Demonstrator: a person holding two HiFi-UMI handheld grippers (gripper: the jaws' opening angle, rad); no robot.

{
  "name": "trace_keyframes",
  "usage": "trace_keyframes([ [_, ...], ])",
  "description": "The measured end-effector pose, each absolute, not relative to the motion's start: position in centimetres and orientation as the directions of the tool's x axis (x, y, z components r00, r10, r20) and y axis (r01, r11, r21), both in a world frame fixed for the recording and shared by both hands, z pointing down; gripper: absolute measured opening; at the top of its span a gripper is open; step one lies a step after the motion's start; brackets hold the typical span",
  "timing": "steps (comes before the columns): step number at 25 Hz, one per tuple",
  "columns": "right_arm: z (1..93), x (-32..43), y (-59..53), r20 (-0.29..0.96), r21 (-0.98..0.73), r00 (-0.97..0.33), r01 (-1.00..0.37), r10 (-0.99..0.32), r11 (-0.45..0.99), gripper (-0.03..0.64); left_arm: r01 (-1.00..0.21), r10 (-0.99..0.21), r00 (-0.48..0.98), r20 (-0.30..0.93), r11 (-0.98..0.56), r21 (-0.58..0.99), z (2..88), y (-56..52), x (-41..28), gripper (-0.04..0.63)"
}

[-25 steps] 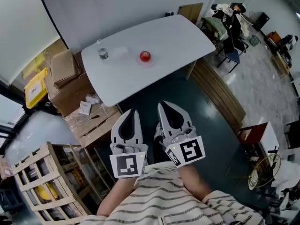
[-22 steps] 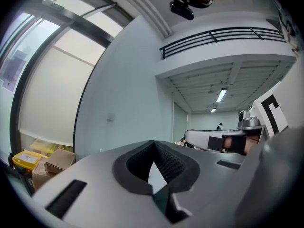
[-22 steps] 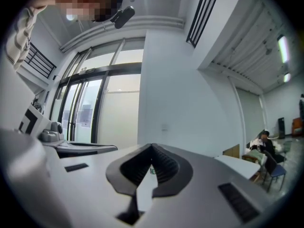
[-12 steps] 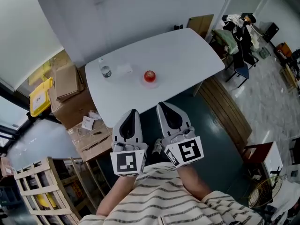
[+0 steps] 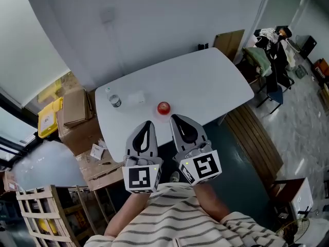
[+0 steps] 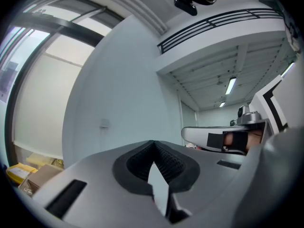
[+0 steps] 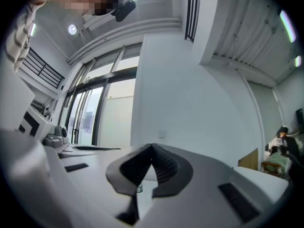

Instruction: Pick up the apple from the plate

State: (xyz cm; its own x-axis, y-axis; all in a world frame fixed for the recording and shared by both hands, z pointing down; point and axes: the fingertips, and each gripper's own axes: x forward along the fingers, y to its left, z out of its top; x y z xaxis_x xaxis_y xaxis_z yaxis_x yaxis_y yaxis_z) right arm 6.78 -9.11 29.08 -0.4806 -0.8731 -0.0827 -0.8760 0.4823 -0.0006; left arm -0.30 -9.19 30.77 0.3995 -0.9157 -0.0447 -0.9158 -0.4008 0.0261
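Note:
A red apple (image 5: 163,107) sits on a pale plate (image 5: 163,113) near the front edge of a white table (image 5: 211,78). In the head view both grippers are held level in front of a striped shirt and point at the table. My left gripper (image 5: 147,123) is shut and empty, its tip just short of the table's front edge. My right gripper (image 5: 175,118) is shut and empty too, its tip close below the apple and apart from it. In the left gripper view the jaws meet at the left gripper's tip (image 6: 153,142). The right gripper view shows the right gripper (image 7: 152,146) closed too; neither gripper view shows the apple.
A small water bottle (image 5: 114,101) and a white scrap (image 5: 136,98) lie left of the apple. Cardboard boxes (image 5: 77,109) and a yellow bin (image 5: 47,121) crowd the floor at the left. A wooden crate (image 5: 43,210) stands lower left. A chair with clothes (image 5: 267,55) stands right.
The table and the apple have drawn closer to both grippers as the person walked up. Both grippers stay shut and side by side.

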Motion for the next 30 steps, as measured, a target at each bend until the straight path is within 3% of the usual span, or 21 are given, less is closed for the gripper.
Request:
trace_keyframes([
  [10,32.7,7.6,-14.0,-0.028,-0.048,-0.52,-0.853,-0.854,0.521,0.012,-0.94,-0.94,0.34,0.032,-0.338,0.043,33.5,-13.5,0.0,0.003],
  [20,35.5,6.5,-19.6,0.056,-0.055,-0.499,-0.866,-0.865,0.497,0.012,-0.915,-0.914,0.403,0.047,-0.401,0.049,34.9,-18.5,-0.4,0.003],
  [30,44.7,6.1,-23.9,0.246,-0.104,-0.489,-0.872,-0.837,0.478,0.014,-0.9,-0.892,0.436,0.116,-0.431,0.065,38.1,-22.1,-1.0,0.003],
])
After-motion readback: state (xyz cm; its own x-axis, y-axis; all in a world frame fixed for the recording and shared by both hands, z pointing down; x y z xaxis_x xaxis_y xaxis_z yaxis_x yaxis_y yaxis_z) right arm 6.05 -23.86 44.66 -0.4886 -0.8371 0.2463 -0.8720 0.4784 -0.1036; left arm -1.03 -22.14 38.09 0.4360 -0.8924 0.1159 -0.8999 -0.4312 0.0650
